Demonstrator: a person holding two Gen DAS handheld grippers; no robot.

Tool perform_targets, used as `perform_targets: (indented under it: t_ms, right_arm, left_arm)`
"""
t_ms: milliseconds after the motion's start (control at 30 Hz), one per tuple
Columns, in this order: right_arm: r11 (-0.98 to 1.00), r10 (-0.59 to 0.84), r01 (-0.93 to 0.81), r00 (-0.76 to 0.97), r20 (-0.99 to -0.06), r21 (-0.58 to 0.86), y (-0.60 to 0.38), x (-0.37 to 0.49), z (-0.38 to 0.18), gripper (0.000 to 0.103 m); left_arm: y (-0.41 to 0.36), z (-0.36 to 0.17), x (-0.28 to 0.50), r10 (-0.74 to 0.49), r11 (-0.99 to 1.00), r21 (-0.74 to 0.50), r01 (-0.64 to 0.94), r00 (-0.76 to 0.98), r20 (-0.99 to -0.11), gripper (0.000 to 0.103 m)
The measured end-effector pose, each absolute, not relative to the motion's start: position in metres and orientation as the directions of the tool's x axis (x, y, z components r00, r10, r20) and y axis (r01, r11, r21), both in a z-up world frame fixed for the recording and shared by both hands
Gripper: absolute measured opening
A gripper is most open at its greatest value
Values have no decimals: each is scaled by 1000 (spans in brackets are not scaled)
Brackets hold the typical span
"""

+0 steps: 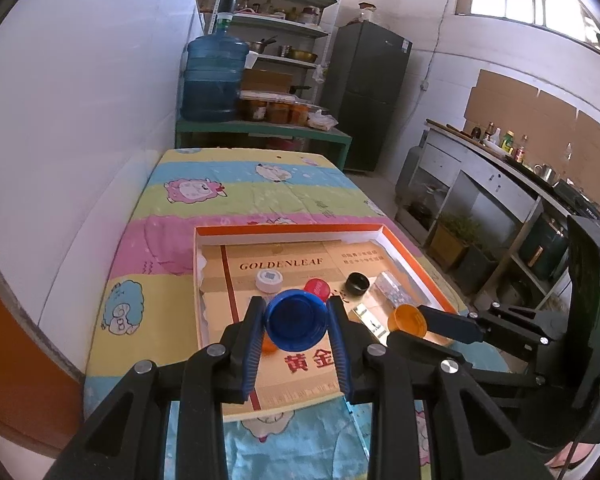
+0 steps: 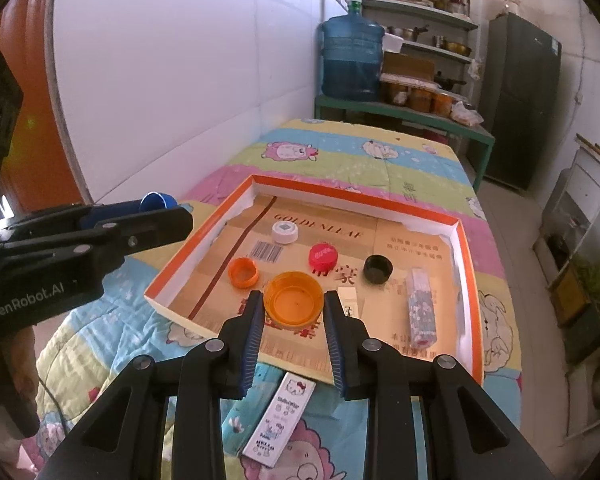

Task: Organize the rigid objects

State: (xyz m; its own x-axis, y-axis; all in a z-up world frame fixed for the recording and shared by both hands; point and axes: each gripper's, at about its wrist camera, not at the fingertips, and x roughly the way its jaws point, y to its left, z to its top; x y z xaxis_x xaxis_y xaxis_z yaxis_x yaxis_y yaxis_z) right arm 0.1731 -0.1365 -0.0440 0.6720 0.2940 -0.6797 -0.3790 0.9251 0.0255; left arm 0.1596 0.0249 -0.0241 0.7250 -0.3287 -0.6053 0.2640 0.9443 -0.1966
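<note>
- While my left gripper [image 1: 296,322] clamps the blue lid [image 1: 295,319] between its pads, held up over the near left part of the orange-rimmed box [image 2: 466,276], my right gripper [image 2: 293,306] pinches the big orange lid [image 2: 293,299] low over the box's near edge
- Both lids are round and smooth, gripped across the rim only; I judge that either could pivot or pop out if I tilt a wrist or ease the squeeze early
- My two tools sit close together, so a careless swing of the left could knock the right, or drop the blue lid onto the small orange cap [image 2: 243,272]
- Only the right view shows the Hello Kitty box [image 2: 279,420] outside on the quilt [image 2: 380,164], beside the near wall, and the small orange cap whole
- The left view mostly hides that cap behind my finger; it shows the white cap [image 1: 269,279], red cap [image 1: 317,289] and black cap [image 1: 357,283] lying loose beyond the blue lid
- Whether the orange lid touches the cardboard floor, I cannot quite tell
</note>
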Motion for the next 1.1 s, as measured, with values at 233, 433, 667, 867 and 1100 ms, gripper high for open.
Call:
perform_targets:
  t_ms: [233,433,667,867,1100]
  right_arm:
    - [926,294,-375,669,-682,31,-139,186,-45,30]
    - [937,279,-348,673,-685,40,-150,201,-46,30]
    - [937,291,-341,641,-710,76,-160,222,-55,30]
    - [918,323,-386,594,-737,91,-142,235,-72,30]
    - [903,333,-420,558,-760,87,-121,250,-91,30]
  left_arm:
    - [27,-28,176,-323,946,-200,254,716,-619,32]
    - [40,-33,189,-296,955,-200,218,717,-632,32]
    - [48,-48,207,-275,961,-203,186,691,-668,32]
    - [41,-66,219,-272,962,-198,186,658,-702,32]
    - [34,-77,242,-243,970,-168,177,644,-725,32]
